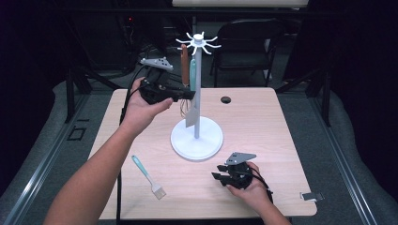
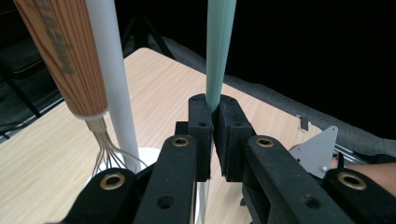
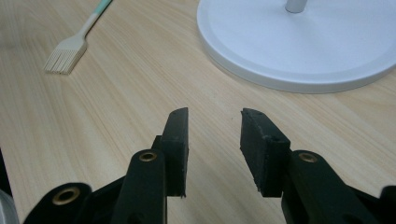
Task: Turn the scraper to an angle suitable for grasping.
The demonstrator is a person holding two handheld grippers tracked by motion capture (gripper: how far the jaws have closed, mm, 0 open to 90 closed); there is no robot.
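Note:
A white utensil stand (image 1: 197,136) rises mid-table, with hooks at its top (image 1: 198,40). A wooden-handled whisk (image 1: 185,58) hangs beside its pole. My left gripper (image 1: 188,95) is raised next to the pole and shut on the teal handle of a spatula (image 1: 193,75), whose pale blade points down. Up close, the pads (image 2: 201,121) clamp that teal handle (image 2: 219,51), with the whisk (image 2: 65,56) and the pole (image 2: 114,79) to their left. My right gripper (image 1: 217,173) rests low near the front right, open and empty (image 3: 215,123). A teal-handled brush (image 1: 148,177) lies flat at the front left.
The stand's wide base (image 3: 299,46) lies just beyond my right gripper, and the brush (image 3: 70,53) is farther off to its left. A black chair (image 1: 248,42) stands behind the table. A round cable hole (image 1: 225,100) and a metal clip (image 1: 311,196) mark the tabletop's right side.

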